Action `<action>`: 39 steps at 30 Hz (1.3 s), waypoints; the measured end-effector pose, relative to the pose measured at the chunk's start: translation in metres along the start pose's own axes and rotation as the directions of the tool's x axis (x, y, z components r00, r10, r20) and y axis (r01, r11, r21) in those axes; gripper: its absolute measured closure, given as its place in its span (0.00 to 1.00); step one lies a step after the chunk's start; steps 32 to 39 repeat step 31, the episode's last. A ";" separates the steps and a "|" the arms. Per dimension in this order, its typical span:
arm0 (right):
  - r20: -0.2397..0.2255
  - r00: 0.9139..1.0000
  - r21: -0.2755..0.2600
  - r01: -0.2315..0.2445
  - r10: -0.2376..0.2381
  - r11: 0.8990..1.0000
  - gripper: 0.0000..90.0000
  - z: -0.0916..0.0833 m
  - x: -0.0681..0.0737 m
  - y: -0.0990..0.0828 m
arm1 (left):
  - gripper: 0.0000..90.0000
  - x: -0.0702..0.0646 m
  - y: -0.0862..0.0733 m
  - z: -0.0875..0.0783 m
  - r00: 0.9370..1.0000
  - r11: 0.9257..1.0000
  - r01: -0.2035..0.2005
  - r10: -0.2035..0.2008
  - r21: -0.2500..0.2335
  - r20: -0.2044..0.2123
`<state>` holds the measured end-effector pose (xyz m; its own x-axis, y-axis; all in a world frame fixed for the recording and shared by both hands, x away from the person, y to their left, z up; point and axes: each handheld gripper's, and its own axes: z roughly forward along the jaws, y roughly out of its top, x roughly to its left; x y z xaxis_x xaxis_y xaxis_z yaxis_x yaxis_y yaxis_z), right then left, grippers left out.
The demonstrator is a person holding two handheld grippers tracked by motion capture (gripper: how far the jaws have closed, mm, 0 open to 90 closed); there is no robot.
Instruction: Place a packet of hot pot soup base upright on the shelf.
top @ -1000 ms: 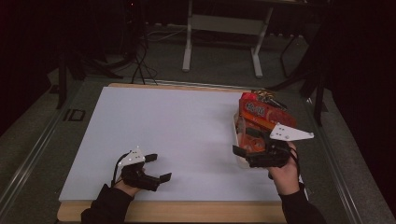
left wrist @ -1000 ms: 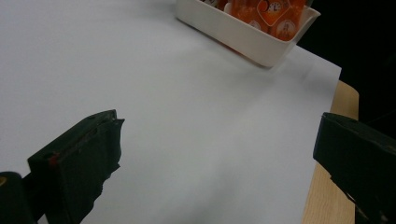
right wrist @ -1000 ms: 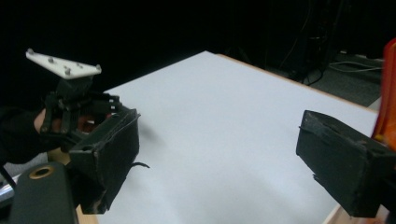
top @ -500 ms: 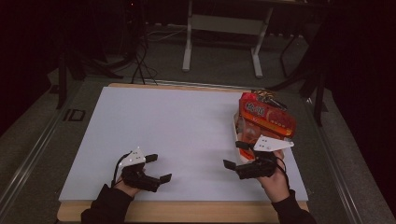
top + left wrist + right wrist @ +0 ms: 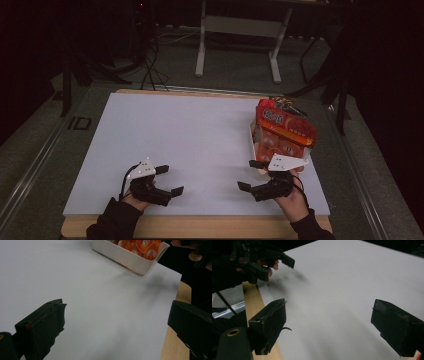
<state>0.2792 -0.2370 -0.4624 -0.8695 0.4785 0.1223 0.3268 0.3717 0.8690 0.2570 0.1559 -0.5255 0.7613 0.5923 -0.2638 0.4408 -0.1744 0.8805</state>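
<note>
From my remote seat, the table (image 5: 90, 231) edge looks like pale bare wood under a smooth matt white sheet (image 5: 190, 140). The tray (image 5: 130, 258) reads as glossy cream plastic, its packets (image 5: 285, 125) shiny orange-red film (crinkly on top).

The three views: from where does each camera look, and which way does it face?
High view: above the person's side, looking forward and down on the white table; both forearms, left gripper and right gripper show.
Left gripper view: along its open jaws toward the white tray of orange packets.
Right gripper view: along its open jaws across the table toward the left gripper.
High and left gripper views share the tray.
</note>
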 end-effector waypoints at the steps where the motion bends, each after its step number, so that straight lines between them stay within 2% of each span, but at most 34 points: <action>1: -0.002 1.000 0.004 0.001 -0.001 1.000 0.14 0.000 0.000 -0.002 | 0.01 0.000 0.000 0.000 1.000 1.000 0.000 0.000 0.000 0.000; 6: -0.007 1.000 0.011 0.003 -0.003 1.000 0.14 -0.004 0.000 -0.010 | 0.01 0.000 0.001 0.000 1.000 1.000 0.000 0.000 -0.004 0.001; 10: -0.030 0.999 0.007 -0.022 0.022 1.000 0.14 -0.006 -0.002 -0.015 | 0.01 0.000 0.000 0.000 1.000 1.000 0.001 -0.001 -0.005 0.002; 15: -0.031 0.999 0.038 -0.017 0.018 0.999 0.14 -0.006 -0.003 -0.023 | 0.01 -0.001 0.000 0.001 1.000 1.000 -0.004 0.004 -0.001 0.006; 22: -0.029 0.999 0.056 0.026 -0.024 0.998 0.14 -0.002 -0.001 -0.023 | 0.01 -0.001 -0.001 0.002 1.000 1.000 -0.001 0.001 0.001 0.011; 39: -0.032 0.999 0.067 0.022 -0.020 0.998 0.15 0.000 -0.002 -0.025 | 0.01 -0.001 -0.001 0.001 1.000 1.000 0.000 0.000 -0.001 0.012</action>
